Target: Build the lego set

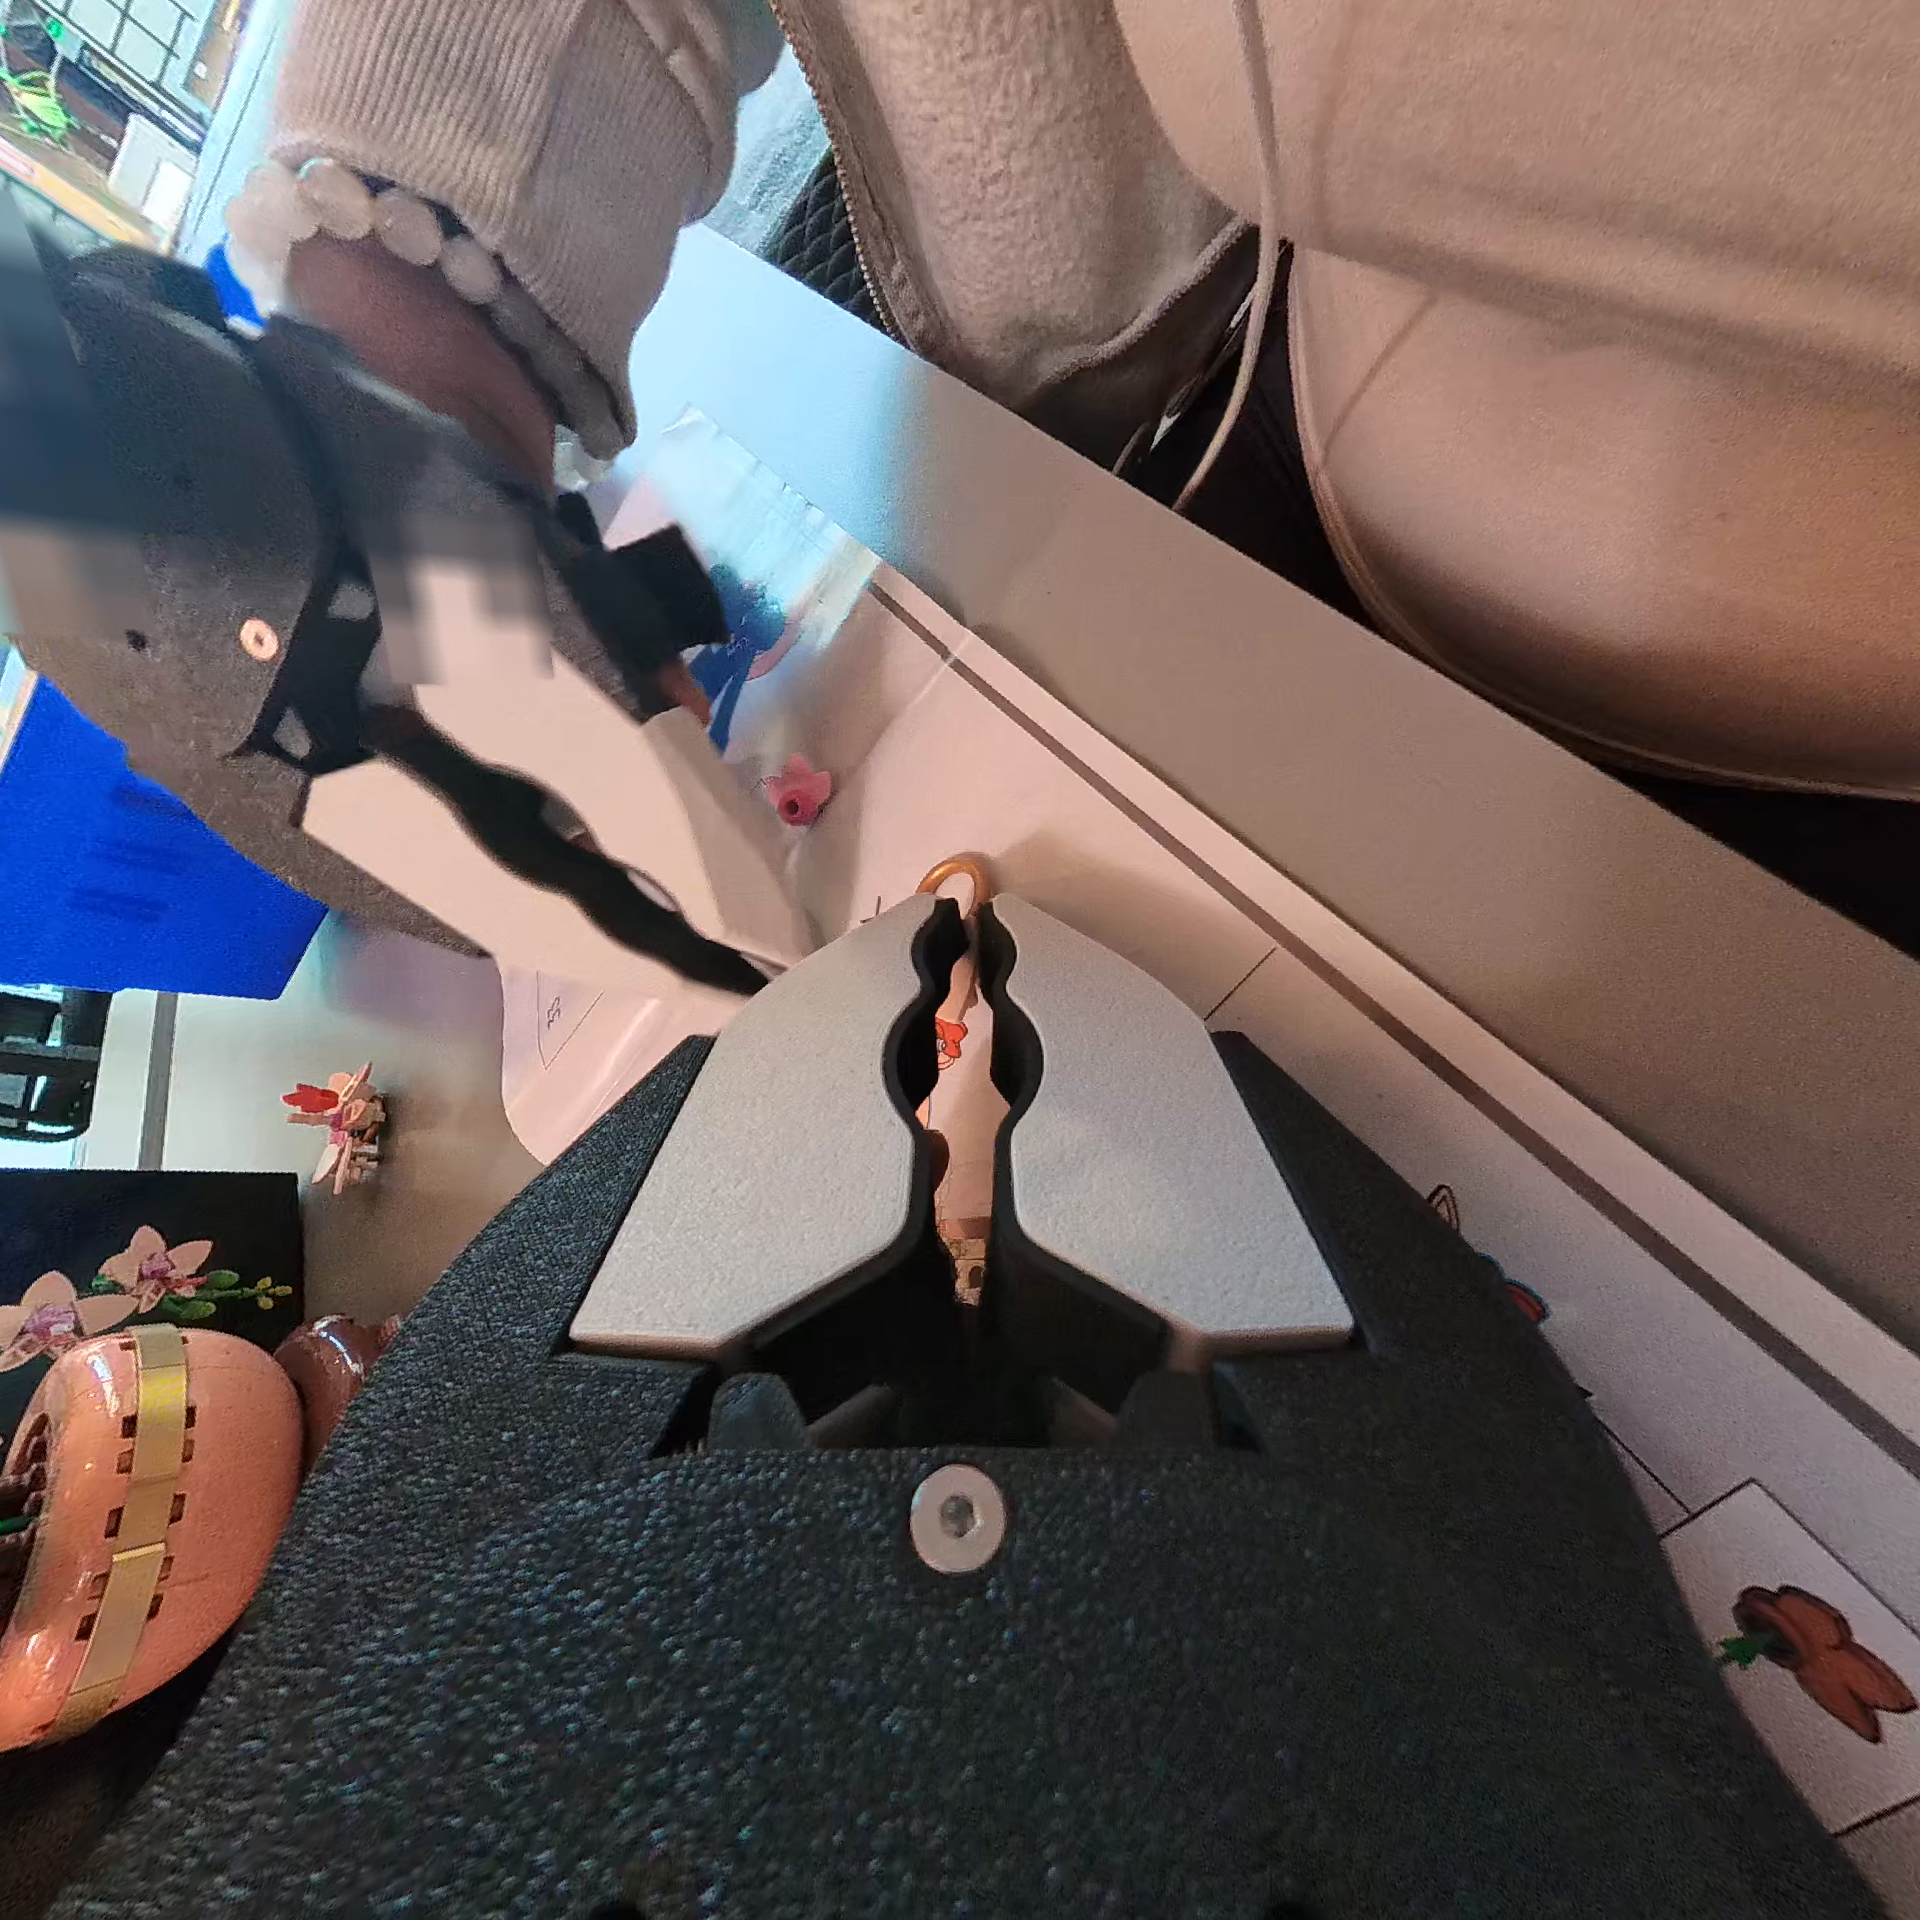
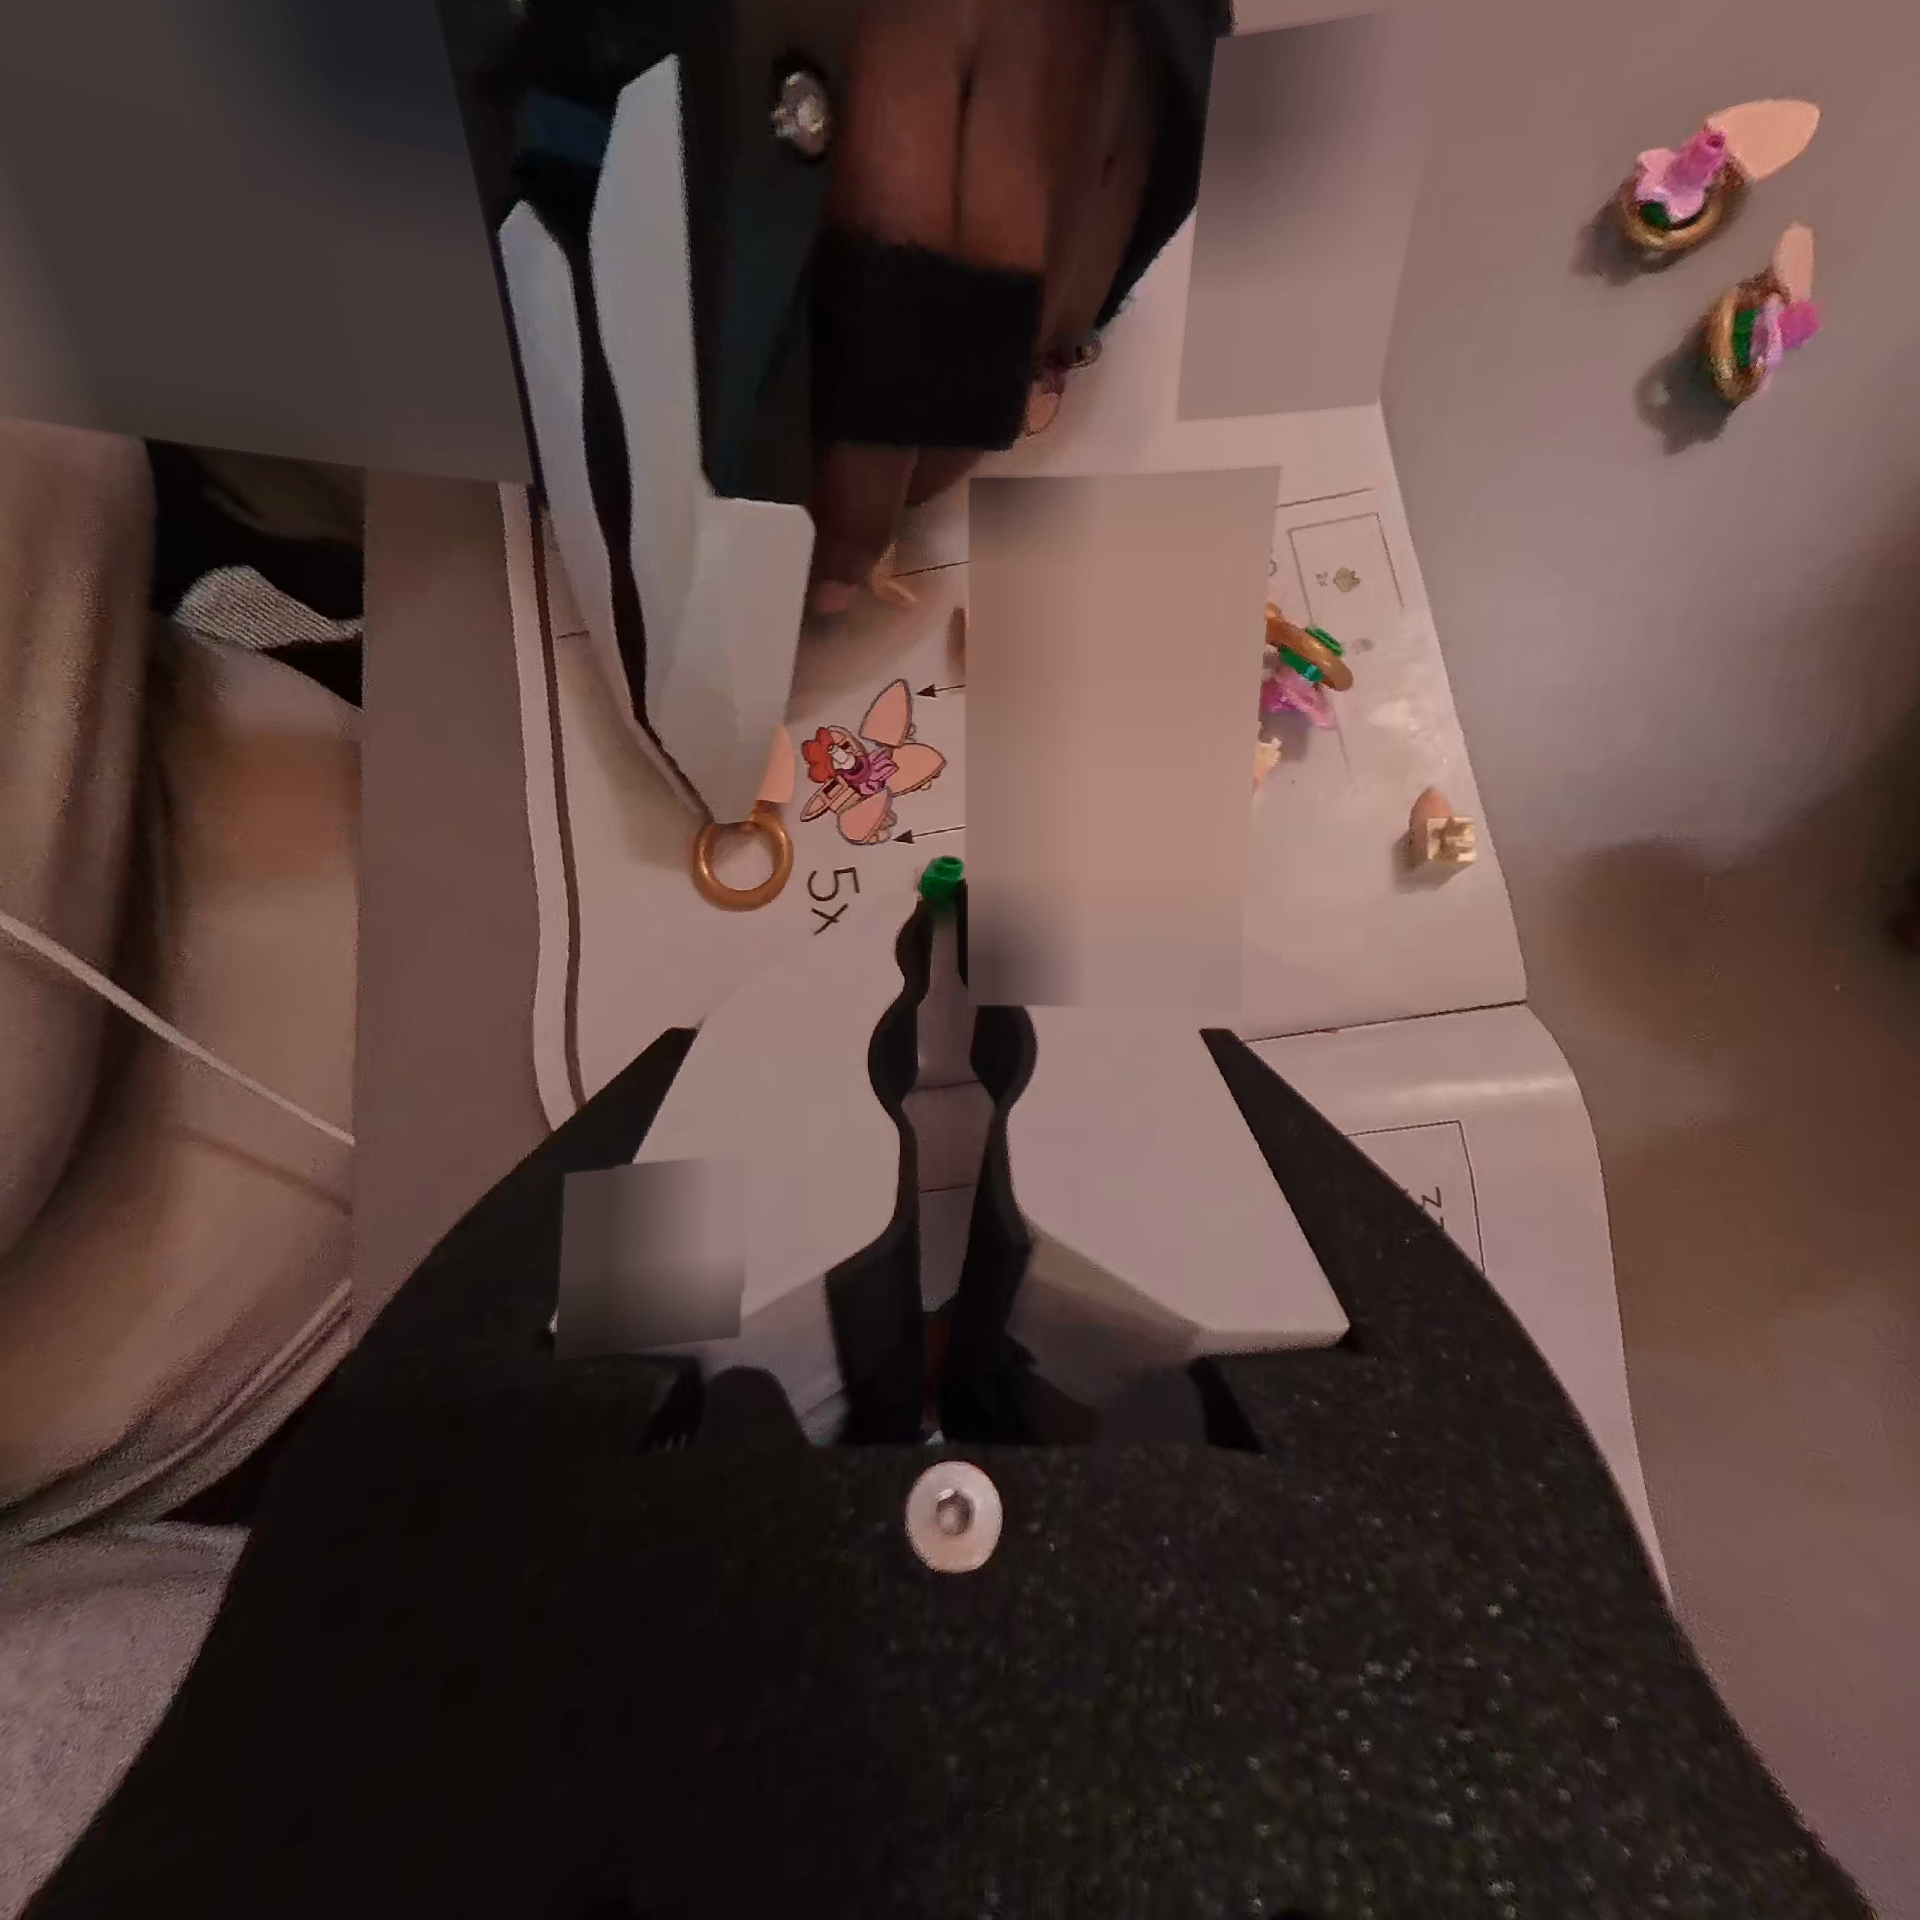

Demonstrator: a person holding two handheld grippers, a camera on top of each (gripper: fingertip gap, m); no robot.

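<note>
Tabletop (image 2: pixel 1714 727): three flower assemblies (image 2: pixel 1673 197).

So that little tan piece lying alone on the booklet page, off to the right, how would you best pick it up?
The tan piece has a rounded, tapering end and a squarer studded end. Judging by that shape, I'd pinch the squarer end across its two flat sides, coming straight down from above; the rounded tip would likely slip out. It lies apart from the other bits on the booklet, so the fingers have room.

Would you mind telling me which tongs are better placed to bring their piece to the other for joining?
Right, probably. The right tongs pinch a small green stud just beside the gold ring, which the left tongs hold over the instruction sheet.
</note>
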